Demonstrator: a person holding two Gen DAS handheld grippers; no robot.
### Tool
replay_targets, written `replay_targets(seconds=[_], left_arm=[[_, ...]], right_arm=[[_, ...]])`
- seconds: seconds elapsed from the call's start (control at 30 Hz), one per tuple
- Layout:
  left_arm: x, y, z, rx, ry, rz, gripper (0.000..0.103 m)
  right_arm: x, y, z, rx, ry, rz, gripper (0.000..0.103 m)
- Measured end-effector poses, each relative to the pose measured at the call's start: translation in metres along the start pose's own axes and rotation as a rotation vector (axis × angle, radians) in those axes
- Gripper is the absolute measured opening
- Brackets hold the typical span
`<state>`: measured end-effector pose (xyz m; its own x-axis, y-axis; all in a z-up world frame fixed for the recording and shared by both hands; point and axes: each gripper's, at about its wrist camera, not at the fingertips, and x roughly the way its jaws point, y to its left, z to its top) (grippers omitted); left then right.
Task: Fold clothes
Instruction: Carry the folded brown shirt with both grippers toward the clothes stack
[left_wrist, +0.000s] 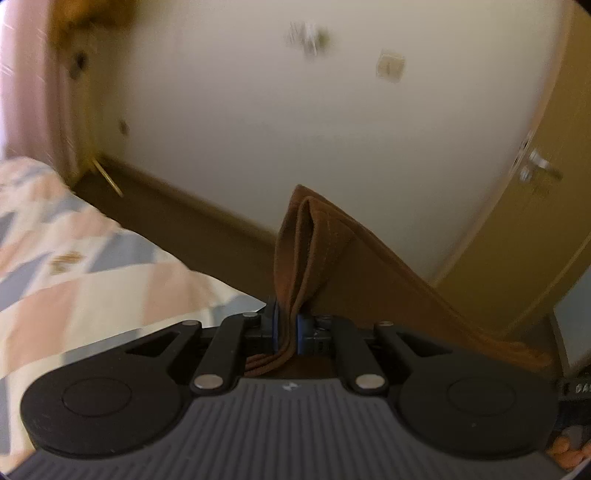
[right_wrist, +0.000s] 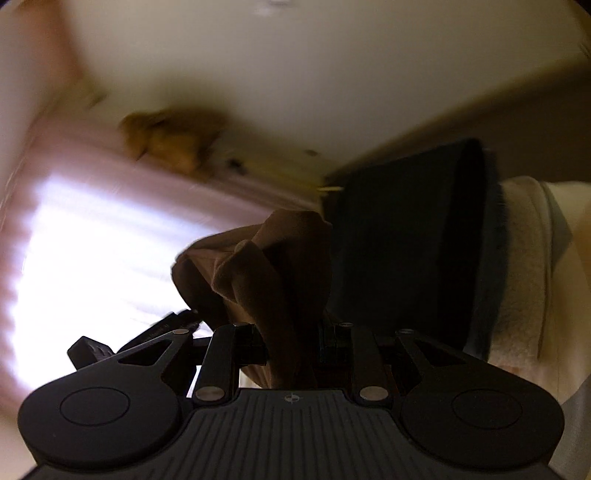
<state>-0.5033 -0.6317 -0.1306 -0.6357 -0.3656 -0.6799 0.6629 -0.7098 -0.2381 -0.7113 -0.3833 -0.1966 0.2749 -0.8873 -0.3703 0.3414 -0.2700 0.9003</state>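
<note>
A brown garment (left_wrist: 321, 254) is held up in the air between both grippers. In the left wrist view my left gripper (left_wrist: 289, 325) is shut on a folded hem of it, and the cloth runs taut down to the right. In the right wrist view my right gripper (right_wrist: 291, 343) is shut on a thick bunched wad of the same brown garment (right_wrist: 266, 266), which stands up in front of the camera. Both views are tilted and blurred.
A bed with a pink, blue and cream patterned cover (left_wrist: 74, 266) lies at the left. Behind are a cream wall (left_wrist: 295, 129), a door with a metal handle (left_wrist: 539, 166) and dark floor (left_wrist: 177, 221). In the right wrist view, a bright curtained window (right_wrist: 92, 251) and a dark object (right_wrist: 406, 240).
</note>
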Motion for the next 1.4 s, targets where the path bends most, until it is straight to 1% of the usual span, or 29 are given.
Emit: replay_targets(seconds=[0.07,0.1,0.17,0.23,0.3,0.37,0.43,0.47,0.53,0.57,0.63,0.67,0.7,0.73,0.77,0.8,0.87,0.93,0.97,1.03,1.07,1.1,1.13,1.17,1.23,1.27,1.3,1.33,1.4], left_arm=[[0.061,-0.002,0.02,-0.013,0.093,0.0,0.006],[0.089,-0.002,0.022,-0.022,0.136,0.002,0.006],[0.128,-0.002,0.018,-0.025,0.215,0.023,0.006],[0.139,-0.001,0.015,-0.044,0.243,0.03,0.006],[0.139,-0.001,0.017,-0.064,0.251,0.023,0.006],[0.134,0.001,0.027,-0.057,0.229,0.01,0.006],[0.133,-0.002,0.037,-0.05,0.208,-0.001,0.006],[0.142,-0.001,0.039,-0.036,0.218,0.007,0.006],[0.164,-0.002,0.028,-0.014,0.269,0.037,0.006],[0.176,0.0,0.018,-0.026,0.301,0.052,0.006],[0.183,0.004,0.005,-0.032,0.312,0.062,0.008],[0.182,0.007,0.003,-0.04,0.305,0.066,0.014],[0.181,0.009,0.004,-0.044,0.299,0.077,0.016],[0.178,0.012,0.006,-0.04,0.288,0.094,0.02],[0.171,0.016,0.009,-0.031,0.279,0.116,0.021],[0.166,0.021,0.017,-0.019,0.267,0.136,0.021],[0.149,0.027,0.024,0.011,0.223,0.204,0.02],[0.123,0.031,0.022,0.018,0.174,0.262,0.02],[0.107,0.031,0.018,0.015,0.141,0.273,0.02],[0.084,0.02,0.008,0.029,0.093,0.223,0.019],[0.077,0.013,0.003,0.047,0.072,0.192,0.018],[0.075,0.003,-0.003,0.087,0.064,0.169,0.018],[0.073,-0.007,-0.009,0.127,0.057,0.149,0.017],[0.077,-0.014,-0.02,0.169,0.052,0.153,0.017],[0.093,-0.009,-0.044,0.177,0.072,0.198,0.017],[0.102,-0.006,-0.056,0.177,0.082,0.219,0.017],[0.111,0.0,-0.063,0.146,0.098,0.238,0.017],[0.12,0.006,-0.071,0.116,0.112,0.257,0.017],[0.119,0.011,-0.08,0.092,0.089,0.282,0.017]], right_arm=[[0.014,-0.018,0.031,0.074,-0.007,-0.042,0.022],[0.02,-0.028,0.044,0.098,-0.011,-0.065,0.022],[0.032,-0.048,0.069,0.143,-0.015,-0.11,0.022],[0.04,-0.069,0.081,0.205,0.004,-0.141,0.022],[0.045,-0.077,0.088,0.271,0.035,-0.128,0.021],[0.043,-0.071,0.094,0.279,0.055,-0.11,0.021],[0.04,-0.064,0.105,0.266,0.044,-0.1,0.021],[0.037,-0.062,0.111,0.259,0.034,-0.098,0.021],[0.043,-0.074,0.119,0.242,0.04,-0.148,0.021],[0.048,-0.083,0.123,0.233,0.048,-0.182,0.021],[0.056,-0.099,0.126,0.233,0.08,-0.244,0.023],[0.06,-0.105,0.124,0.24,0.083,-0.257,0.025],[0.065,-0.109,0.123,0.249,0.081,-0.265,0.026],[0.066,-0.109,0.122,0.245,0.077,-0.27,0.032],[0.064,-0.106,0.117,0.233,0.068,-0.271,0.04],[0.06,-0.102,0.113,0.218,0.052,-0.269,0.045],[0.051,-0.09,0.11,0.153,0.011,-0.285,0.057],[0.039,-0.073,0.106,0.032,-0.043,-0.342,0.069],[0.035,-0.063,0.101,-0.041,-0.074,-0.384,0.07],[0.022,-0.042,0.085,-0.211,-0.151,-0.461,0.066],[0.017,-0.032,0.074,-0.314,-0.197,-0.485,0.061],[0.016,-0.021,0.063,-0.427,-0.236,-0.495,0.057],[0.017,-0.011,0.052,-0.53,-0.263,-0.485,0.05],[0.022,-0.005,0.042,-0.612,-0.275,-0.468,0.047],[0.035,0.0,0.023,-0.758,-0.283,-0.45,0.045],[0.044,-0.004,0.017,-0.805,-0.277,-0.457,0.045],[0.058,-0.015,0.014,-0.829,-0.245,-0.492,0.045],[0.07,-0.028,0.015,-0.811,-0.2,-0.519,0.046],[0.073,-0.044,0.021,-0.718,-0.176,-0.485,0.046]])
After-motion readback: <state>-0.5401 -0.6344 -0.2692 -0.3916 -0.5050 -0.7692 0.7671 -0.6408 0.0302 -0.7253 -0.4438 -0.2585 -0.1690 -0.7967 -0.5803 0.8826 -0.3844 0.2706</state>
